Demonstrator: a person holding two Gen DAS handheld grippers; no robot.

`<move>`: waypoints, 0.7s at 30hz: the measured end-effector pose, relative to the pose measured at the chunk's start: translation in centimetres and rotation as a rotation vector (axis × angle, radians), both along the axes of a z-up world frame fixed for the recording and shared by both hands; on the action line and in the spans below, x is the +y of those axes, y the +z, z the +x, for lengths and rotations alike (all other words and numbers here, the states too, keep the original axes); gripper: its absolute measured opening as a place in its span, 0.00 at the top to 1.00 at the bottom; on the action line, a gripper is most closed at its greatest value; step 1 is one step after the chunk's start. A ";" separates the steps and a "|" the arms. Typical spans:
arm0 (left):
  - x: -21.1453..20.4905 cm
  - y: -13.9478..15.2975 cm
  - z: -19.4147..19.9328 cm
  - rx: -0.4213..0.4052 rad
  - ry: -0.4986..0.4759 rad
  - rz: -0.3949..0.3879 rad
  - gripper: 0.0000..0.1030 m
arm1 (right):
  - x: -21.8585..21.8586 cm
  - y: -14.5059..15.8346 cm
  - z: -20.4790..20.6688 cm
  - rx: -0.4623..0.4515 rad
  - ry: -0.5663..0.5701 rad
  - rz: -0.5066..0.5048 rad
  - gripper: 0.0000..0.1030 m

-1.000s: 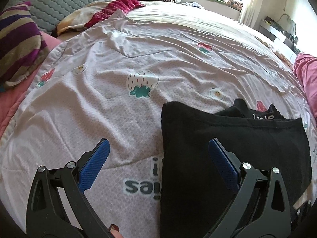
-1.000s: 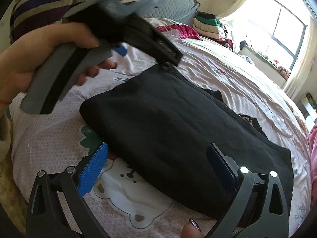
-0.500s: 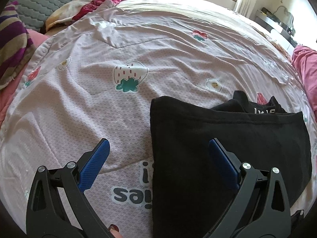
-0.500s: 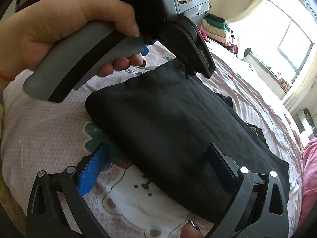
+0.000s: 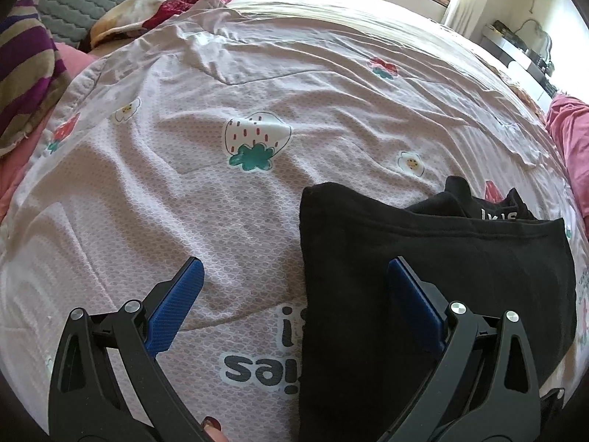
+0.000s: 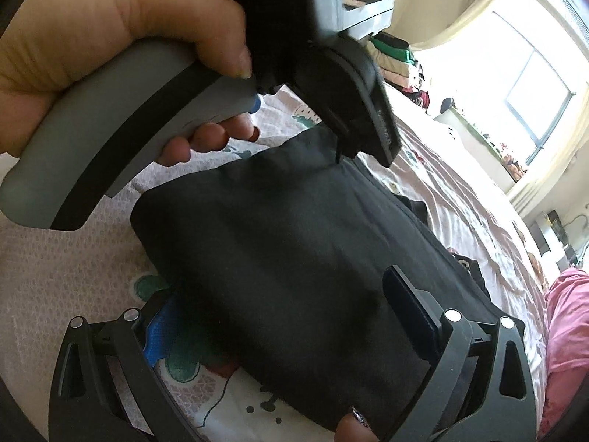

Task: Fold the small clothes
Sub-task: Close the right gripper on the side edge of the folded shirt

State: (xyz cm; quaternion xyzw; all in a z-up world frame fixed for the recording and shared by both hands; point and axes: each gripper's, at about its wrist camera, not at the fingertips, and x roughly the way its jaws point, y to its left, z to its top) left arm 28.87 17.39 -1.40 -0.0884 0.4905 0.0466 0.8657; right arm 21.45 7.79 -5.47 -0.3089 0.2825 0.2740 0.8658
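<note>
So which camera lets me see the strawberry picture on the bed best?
The left wrist view. The strawberry print lies clear in the middle of the quilt, nothing covering it. In the right wrist view the hand and the black garment hide that spot.

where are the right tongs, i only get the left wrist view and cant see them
Observer: The right tongs are open, straddling the near edge of the black garment, which lies between their fingers.
Operator: ok and whats beyond the garment on that side
Observer: The person's hand gripping the grey handle of the left tongs, raised above the garment's far corner.
Operator: any other clothes around
Observer: A stack of folded clothes sits at the far end of the bed, near the window.
</note>
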 end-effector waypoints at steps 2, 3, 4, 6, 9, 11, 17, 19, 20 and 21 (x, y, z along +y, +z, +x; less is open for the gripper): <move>0.0 -0.1 0.0 0.004 -0.001 -0.007 0.09 | -0.2 0.4 -0.1 -0.007 0.002 0.029 0.15; 0.1 -0.1 0.0 0.005 -0.002 -0.010 0.09 | -0.5 0.7 -0.2 -0.003 0.008 0.050 0.26; 0.1 -0.1 0.0 0.007 -0.002 -0.015 0.09 | -0.7 0.9 -0.2 -0.004 0.010 0.065 0.32; 0.1 -0.1 0.0 0.008 -0.005 -0.030 0.09 | -1.4 1.5 -0.2 -0.001 0.008 0.101 0.47; 0.2 -0.1 -0.1 0.009 -0.009 -0.058 0.09 | -2.5 2.1 0.1 0.057 0.002 0.170 0.68; 0.4 -0.1 -0.1 0.011 -0.008 -0.085 0.09 | -3.1 2.5 0.4 0.093 0.000 0.213 0.85; 0.1 -0.4 -0.1 0.018 -0.024 -0.126 0.09 | -4.8 3.9 1.5 0.149 -0.027 0.304 0.92; -0.2 -0.6 0.0 0.022 -0.034 -0.137 0.09 | -5.1 4.3 1.4 0.150 -0.034 0.318 0.92; -0.3 -0.6 0.0 0.019 -0.042 -0.163 0.09 | -5.2 4.4 1.4 0.143 -0.035 0.319 0.93; -0.4 -0.6 -0.1 0.015 -0.049 -0.191 0.09 | -5.1 4.9 0.8 0.137 -0.035 0.320 0.93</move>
